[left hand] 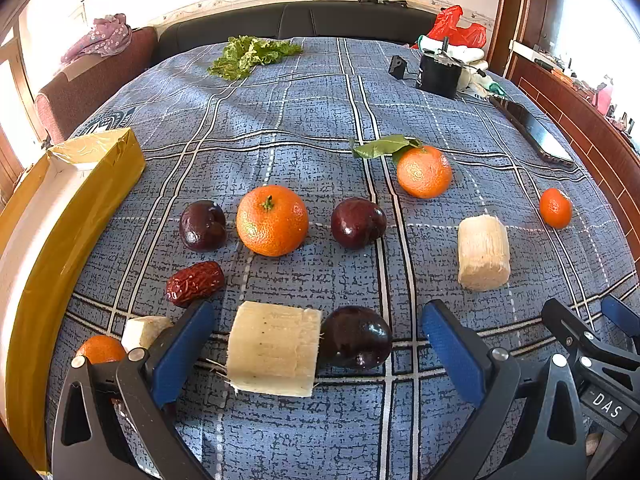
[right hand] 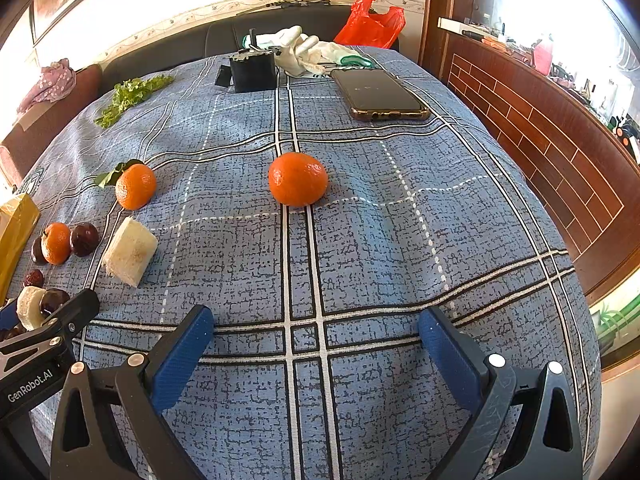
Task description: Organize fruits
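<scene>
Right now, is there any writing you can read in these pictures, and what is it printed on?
"DAS" on a small black label on the right gripper, seen from the left wrist.
"GenRobot.AI" on the black body of the left gripper, seen from the right wrist.
The dark print on the blue checked cloth at its far left corner is too distorted to read.

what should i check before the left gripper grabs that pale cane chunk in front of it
1. Left gripper open: ok, jaws spread wide.
2. Cane chunk between the fingers: ok.
3. Chunk free of neighbours: not ok, dark plum sits against its right side.
4. Right gripper out of the way: ok, open, empty, off to the right.
5. Yellow box ready to receive: cannot tell, its inside is barely visible.
</scene>
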Demonstrator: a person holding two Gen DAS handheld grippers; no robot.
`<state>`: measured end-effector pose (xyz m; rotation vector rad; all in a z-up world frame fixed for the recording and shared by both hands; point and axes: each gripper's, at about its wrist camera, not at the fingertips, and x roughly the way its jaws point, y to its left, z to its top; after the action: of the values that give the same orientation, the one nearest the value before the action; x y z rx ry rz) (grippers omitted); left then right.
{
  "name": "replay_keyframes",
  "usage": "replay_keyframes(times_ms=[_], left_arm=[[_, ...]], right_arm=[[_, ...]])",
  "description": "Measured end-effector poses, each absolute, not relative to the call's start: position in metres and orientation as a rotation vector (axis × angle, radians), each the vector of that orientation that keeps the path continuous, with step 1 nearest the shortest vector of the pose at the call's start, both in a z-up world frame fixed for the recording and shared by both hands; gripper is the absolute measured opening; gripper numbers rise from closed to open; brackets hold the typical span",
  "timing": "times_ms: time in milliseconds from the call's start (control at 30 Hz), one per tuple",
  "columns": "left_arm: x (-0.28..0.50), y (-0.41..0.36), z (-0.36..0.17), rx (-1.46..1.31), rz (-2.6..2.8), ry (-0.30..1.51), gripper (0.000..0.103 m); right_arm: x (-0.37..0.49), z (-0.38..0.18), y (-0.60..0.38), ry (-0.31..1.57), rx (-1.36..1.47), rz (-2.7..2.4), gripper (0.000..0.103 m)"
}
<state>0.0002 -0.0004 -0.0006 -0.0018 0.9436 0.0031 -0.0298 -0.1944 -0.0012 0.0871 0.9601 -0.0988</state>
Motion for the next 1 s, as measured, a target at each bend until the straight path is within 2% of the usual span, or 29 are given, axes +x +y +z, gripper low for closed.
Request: replay_keyframes(times_ms=[1000], left_arm=[[0.0002, -0.0004, -0.0006, -0.002, 0.003, 0.944, 0.103]], right_arm=[[-0.0295, -0.0014, -0.1944, 0.959, 0.088, -0.101, 0.103]])
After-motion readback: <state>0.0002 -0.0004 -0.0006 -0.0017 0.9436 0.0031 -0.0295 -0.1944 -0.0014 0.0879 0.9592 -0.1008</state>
